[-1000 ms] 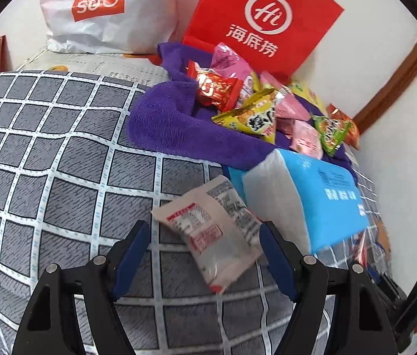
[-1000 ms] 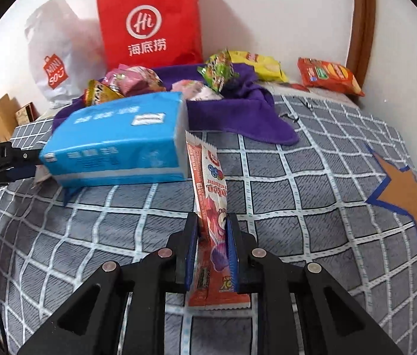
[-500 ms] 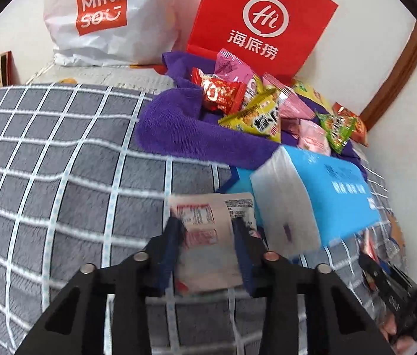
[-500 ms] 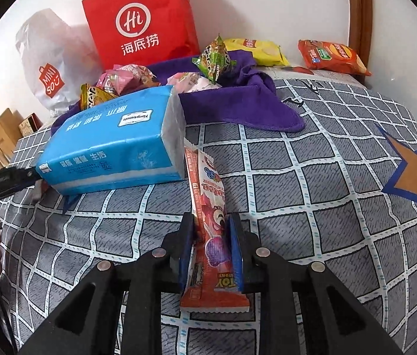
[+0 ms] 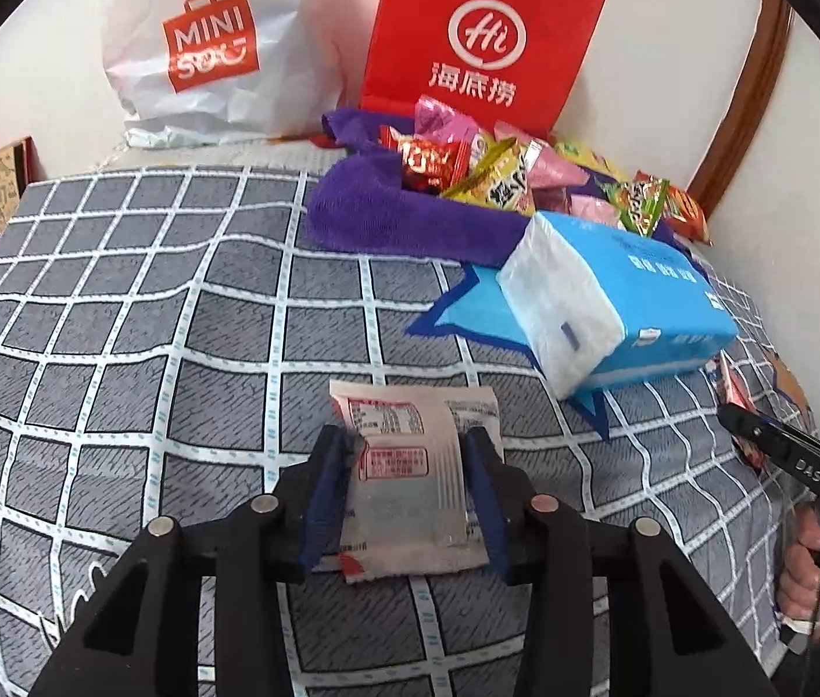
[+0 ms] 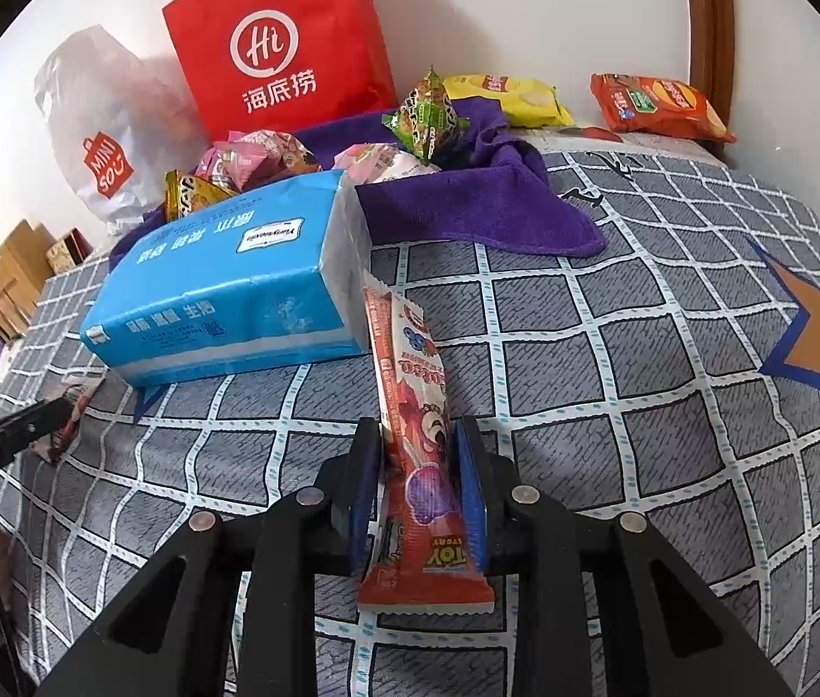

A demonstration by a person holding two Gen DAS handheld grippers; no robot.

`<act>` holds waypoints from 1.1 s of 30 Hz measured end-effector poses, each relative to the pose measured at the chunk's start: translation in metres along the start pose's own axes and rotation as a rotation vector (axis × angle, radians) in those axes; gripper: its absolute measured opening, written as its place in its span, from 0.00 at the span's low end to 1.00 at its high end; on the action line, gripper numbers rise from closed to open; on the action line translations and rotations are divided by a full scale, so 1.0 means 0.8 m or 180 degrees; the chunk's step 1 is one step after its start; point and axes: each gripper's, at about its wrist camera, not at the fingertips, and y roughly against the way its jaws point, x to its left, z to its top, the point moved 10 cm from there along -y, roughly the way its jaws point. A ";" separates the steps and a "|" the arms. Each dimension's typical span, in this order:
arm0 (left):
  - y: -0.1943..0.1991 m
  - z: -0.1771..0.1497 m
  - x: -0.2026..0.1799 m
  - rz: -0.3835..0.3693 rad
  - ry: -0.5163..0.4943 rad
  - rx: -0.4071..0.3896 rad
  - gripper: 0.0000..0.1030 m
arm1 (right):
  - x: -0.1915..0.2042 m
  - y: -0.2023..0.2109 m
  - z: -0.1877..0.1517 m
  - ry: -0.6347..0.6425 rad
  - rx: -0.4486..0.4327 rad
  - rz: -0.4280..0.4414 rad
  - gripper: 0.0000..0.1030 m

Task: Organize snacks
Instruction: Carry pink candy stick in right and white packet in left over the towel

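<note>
My left gripper [image 5: 407,453] is shut on a pale flat snack packet [image 5: 410,476] with red labels, held over the grey checked bedspread [image 5: 148,319]. My right gripper [image 6: 418,441] is shut on a long red Toy Story snack stick [image 6: 415,435], its far tip next to a blue tissue pack [image 6: 235,284]. The tissue pack also shows in the left wrist view [image 5: 613,296]. Several snack bags [image 5: 491,174] lie on a purple towel [image 5: 386,215] at the back; the towel [image 6: 485,209] is also in the right wrist view.
A red Hi paper bag [image 5: 479,40] and a white Miniso bag [image 5: 206,52] stand against the wall. A yellow chip bag [image 6: 502,96] and an orange chip bag [image 6: 659,104] lie at the back right. Wooden furniture [image 6: 9,279] stands left of the bed.
My left gripper has closed on the pale packet, which has turned straight between the fingers, and pulled back from the tissue pack. My right gripper keeps hold of the red stick.
</note>
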 end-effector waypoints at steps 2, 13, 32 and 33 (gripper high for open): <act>-0.001 -0.001 -0.004 0.0046 -0.0060 0.0010 0.44 | -0.001 0.000 -0.001 -0.0023 -0.0002 0.0027 0.27; -0.002 -0.001 -0.013 -0.0060 -0.0080 0.0024 0.58 | 0.019 -0.006 -0.005 0.0352 0.0061 -0.0203 0.45; -0.002 0.001 -0.012 -0.0057 -0.0051 0.0007 0.49 | 0.014 -0.004 -0.003 0.0275 0.0037 -0.0249 0.32; -0.001 0.002 -0.013 -0.0103 -0.0046 0.0000 0.45 | 0.012 -0.003 -0.003 0.0256 0.0034 -0.0255 0.30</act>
